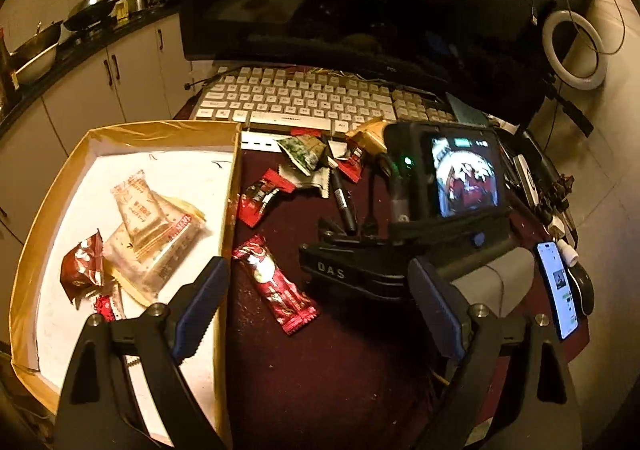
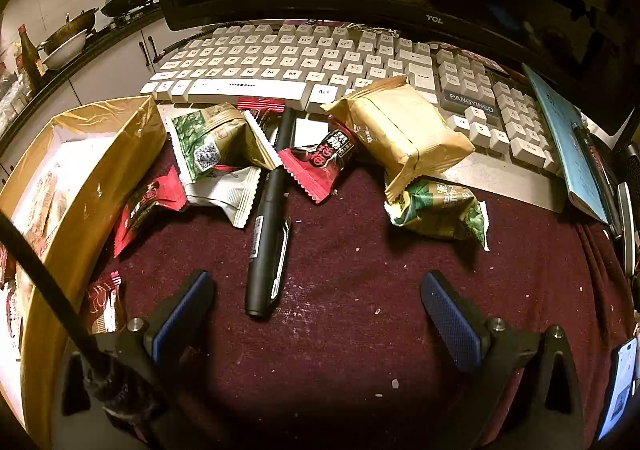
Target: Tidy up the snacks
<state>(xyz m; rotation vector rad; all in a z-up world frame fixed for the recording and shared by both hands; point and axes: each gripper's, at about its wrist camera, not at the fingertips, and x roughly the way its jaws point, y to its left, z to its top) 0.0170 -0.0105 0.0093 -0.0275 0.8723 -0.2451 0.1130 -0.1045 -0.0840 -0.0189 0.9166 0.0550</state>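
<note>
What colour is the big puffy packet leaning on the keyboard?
Tan-gold, plain: the big packet shows best in the right wrist view.

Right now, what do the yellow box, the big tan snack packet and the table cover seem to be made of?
Yellow box: probably cardboard, glossy yellow outside and white inside; its thin stiff walls show creases and shine.
Big tan snack packet: matte paper-like or plastic film, with a folded back seam and a crimped end; which one is unclear.
Table cover: dark red woven cloth, with a visible weave and crumbs caught on it.
</note>
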